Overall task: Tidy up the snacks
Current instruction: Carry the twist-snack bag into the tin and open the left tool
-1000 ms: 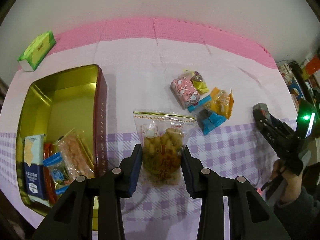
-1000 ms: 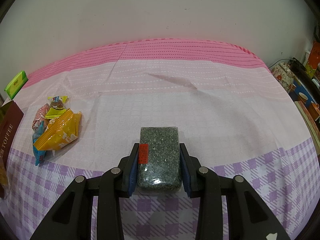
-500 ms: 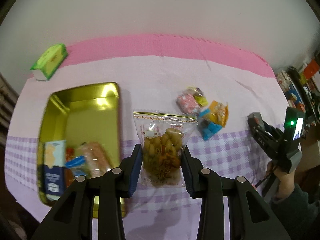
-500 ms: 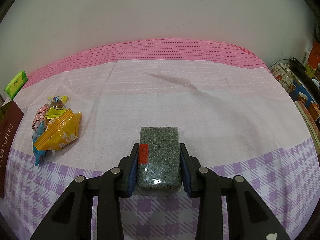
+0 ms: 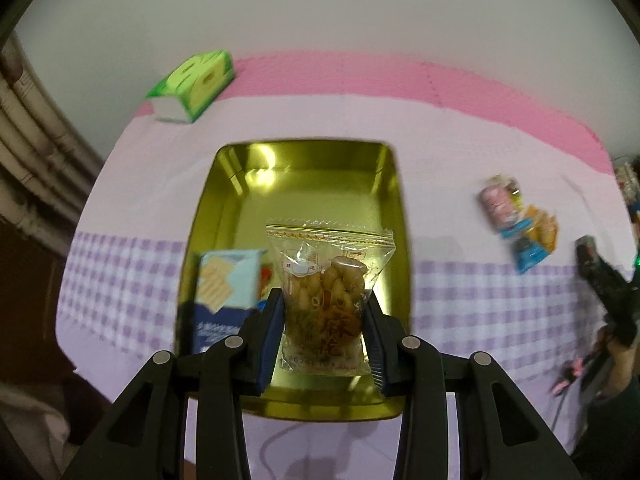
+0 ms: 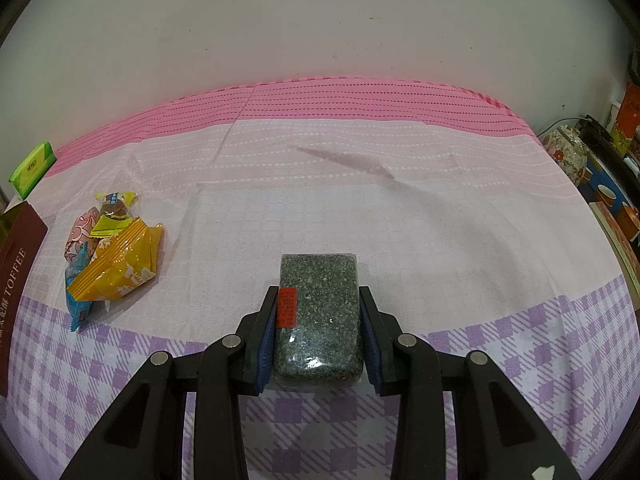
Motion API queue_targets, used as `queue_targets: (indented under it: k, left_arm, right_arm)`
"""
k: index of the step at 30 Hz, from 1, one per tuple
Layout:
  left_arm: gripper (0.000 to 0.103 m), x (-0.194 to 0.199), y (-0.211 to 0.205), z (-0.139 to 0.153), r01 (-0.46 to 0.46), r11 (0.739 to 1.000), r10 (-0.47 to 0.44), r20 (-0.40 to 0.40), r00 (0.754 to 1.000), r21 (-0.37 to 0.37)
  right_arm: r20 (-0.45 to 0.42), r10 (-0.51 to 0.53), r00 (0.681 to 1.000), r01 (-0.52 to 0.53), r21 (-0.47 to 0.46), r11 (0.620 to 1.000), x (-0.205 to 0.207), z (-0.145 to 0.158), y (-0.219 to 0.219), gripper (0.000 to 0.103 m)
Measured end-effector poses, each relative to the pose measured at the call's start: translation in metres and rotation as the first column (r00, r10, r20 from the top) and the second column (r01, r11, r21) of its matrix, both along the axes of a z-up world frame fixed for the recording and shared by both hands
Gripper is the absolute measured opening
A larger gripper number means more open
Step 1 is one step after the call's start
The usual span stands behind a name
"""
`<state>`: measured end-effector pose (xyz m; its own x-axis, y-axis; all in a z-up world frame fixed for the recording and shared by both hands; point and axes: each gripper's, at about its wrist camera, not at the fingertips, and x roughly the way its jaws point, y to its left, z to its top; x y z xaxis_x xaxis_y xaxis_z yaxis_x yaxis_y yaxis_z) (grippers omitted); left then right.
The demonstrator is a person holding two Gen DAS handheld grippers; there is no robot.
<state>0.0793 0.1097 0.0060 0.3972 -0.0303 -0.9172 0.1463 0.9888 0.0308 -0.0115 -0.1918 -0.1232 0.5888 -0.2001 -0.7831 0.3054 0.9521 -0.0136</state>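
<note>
My left gripper (image 5: 325, 312) is shut on a clear bag of fried twists (image 5: 326, 292) and holds it above the gold tin (image 5: 304, 168). A blue cracker box (image 5: 224, 284) lies in the tin's near left part, with other packets partly hidden behind the bag. My right gripper (image 6: 318, 312) is shut on a dark speckled brick-shaped pack (image 6: 318, 312) with a red label, just over the cloth. A small pile of loose snacks (image 6: 112, 252) lies to its left and shows at the right of the left wrist view as the same snack pile (image 5: 520, 224).
A green tissue pack (image 5: 192, 84) sits at the table's far left by the wall. The tin's dark red side (image 6: 16, 264) reads TOFFEE at the left edge of the right wrist view. Shelves with cups and jars (image 6: 600, 184) stand at the right. Pipes (image 5: 28, 128) run at the left.
My left gripper has carried the twist bag leftward, from over the checked cloth to above the tin. The right gripper and its pack have stayed still.
</note>
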Motion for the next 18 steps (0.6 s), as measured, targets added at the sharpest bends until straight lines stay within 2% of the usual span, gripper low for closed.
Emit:
queue_targets:
  k: [10, 14, 18]
  left_arm:
    - [0.039, 0.002, 0.014, -0.035, -0.025, 0.999, 0.027, -0.065, 0.998, 0.04]
    - [0.039, 0.003, 0.016, -0.045, -0.027, 0.997, 0.032, -0.075, 0.997, 0.071]
    - [0.039, 0.005, 0.02, -0.053, -0.036, 0.997, 0.042, -0.085, 0.995, 0.071]
  right_arm:
    - [0.0, -0.001, 1.0, 0.001, 0.002, 1.0, 0.0, 0.0, 0.0, 0.034]
    - [0.0, -0.001, 1.0, 0.001, 0.001, 1.0, 0.0, 0.001, 0.0, 0.035]
    - [0.0, -0.001, 1.0, 0.001, 0.002, 1.0, 0.0, 0.001, 0.0, 0.035]
